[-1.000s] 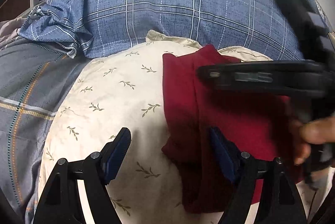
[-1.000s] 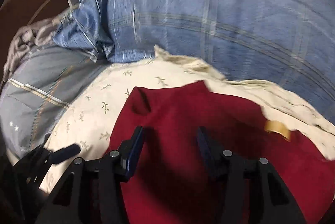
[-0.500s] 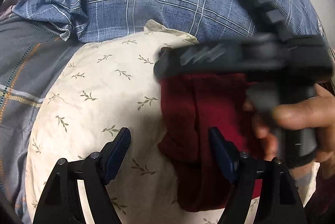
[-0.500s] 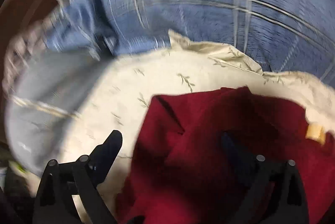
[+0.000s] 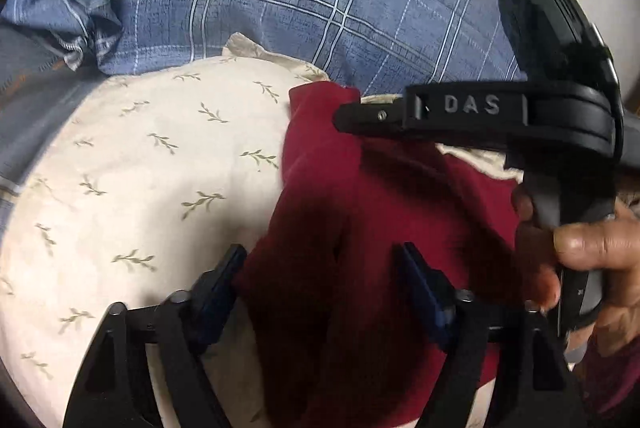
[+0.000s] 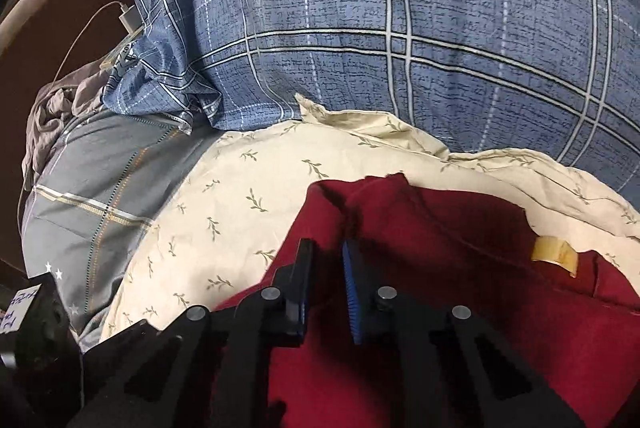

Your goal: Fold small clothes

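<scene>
A dark red garment [image 5: 352,212] lies partly folded on a cream pillow with a leaf print [image 5: 152,164]. My left gripper [image 5: 320,268] is open, its jaws either side of the garment's near left fold. My right gripper [image 6: 326,264] has its jaws nearly closed on a ridge of the red garment [image 6: 460,268] near its far left corner. In the left wrist view the right gripper [image 5: 352,118] reaches in from the right over the garment's far edge, held by a hand [image 5: 580,252]. A tan label [image 6: 554,254] shows on the garment.
A blue plaid pillow [image 6: 380,28] lies behind the cream pillow [image 6: 240,196]. A grey plaid sheet [image 6: 92,196] lies at the left. A white charger with cable [image 6: 128,20] sits at the far left by the dark bed edge.
My right gripper has closed from wide open to nearly shut on the garment's fold. It has drawn back to the right in the left wrist view. My left gripper has stayed open and shifted right over the garment.
</scene>
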`<state>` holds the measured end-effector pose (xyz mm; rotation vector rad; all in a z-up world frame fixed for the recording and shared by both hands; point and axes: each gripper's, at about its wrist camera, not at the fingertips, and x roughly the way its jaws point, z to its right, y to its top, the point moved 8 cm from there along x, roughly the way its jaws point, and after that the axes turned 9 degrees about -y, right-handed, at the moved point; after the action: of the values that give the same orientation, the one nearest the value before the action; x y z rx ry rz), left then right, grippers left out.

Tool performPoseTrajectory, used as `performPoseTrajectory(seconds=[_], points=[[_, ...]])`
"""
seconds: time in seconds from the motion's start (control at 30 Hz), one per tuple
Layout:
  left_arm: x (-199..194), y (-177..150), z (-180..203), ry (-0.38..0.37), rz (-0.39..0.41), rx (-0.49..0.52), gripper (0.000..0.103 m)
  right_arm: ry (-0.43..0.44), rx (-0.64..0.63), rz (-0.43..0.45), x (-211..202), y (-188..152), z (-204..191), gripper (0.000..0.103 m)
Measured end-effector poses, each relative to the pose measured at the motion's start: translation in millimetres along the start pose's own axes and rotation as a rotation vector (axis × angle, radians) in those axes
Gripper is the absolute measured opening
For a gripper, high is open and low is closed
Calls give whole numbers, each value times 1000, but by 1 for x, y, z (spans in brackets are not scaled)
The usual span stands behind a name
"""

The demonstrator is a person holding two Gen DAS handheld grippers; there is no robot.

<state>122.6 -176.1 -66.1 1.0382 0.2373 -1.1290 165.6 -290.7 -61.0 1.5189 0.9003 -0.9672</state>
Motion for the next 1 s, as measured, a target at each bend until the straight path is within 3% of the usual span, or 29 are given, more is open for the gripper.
performPoseTrajectory(seconds=[0.03,0.07,0.1,0.13,0.17,0.2,0.3,0.43,0.47,0.5,0.57,0.63,0.7,0.83,1.0], points=[[0,0,0,-20,-4,-13,37,19,13,-8,-3,0,1,18],[-3,1,1,-53,-3,-25,37,31,32,-11,-4,2,1,25],[-5,2,2,-71,8,-19,37,42,50,-13,-4,4,1,50],[-7,4,2,-80,17,-7,36,64,81,-14,-8,6,0,66],[-10,4,5,-90,25,9,35,82,99,-10,-10,7,0,89],[-13,3,11,-107,31,26,35,97,110,-5,-13,9,-2,91],[-20,1,31,-140,51,106,35,89,57,-54,-9,9,-14,90],[-26,-6,41,-113,47,187,35,-25,-41,-102,7,1,-18,86],[-26,-7,40,-101,44,189,36,-36,-51,-93,8,0,-17,71],[-26,-7,37,-80,40,188,36,-50,-50,-72,7,0,-15,48],[-28,-9,29,-33,33,179,42,-25,-22,-23,1,-1,-10,30],[-31,-10,28,-8,36,178,57,-21,-26,5,-4,-3,-7,27],[-34,-12,27,38,53,190,63,-15,-36,17,-7,-7,-4,25],[-25,-21,35,92,23,215,63,-3,-24,29,-14,-7,0,24],[-18,-23,41,107,5,225,63,19,-2,42,-24,-9,5,24]])
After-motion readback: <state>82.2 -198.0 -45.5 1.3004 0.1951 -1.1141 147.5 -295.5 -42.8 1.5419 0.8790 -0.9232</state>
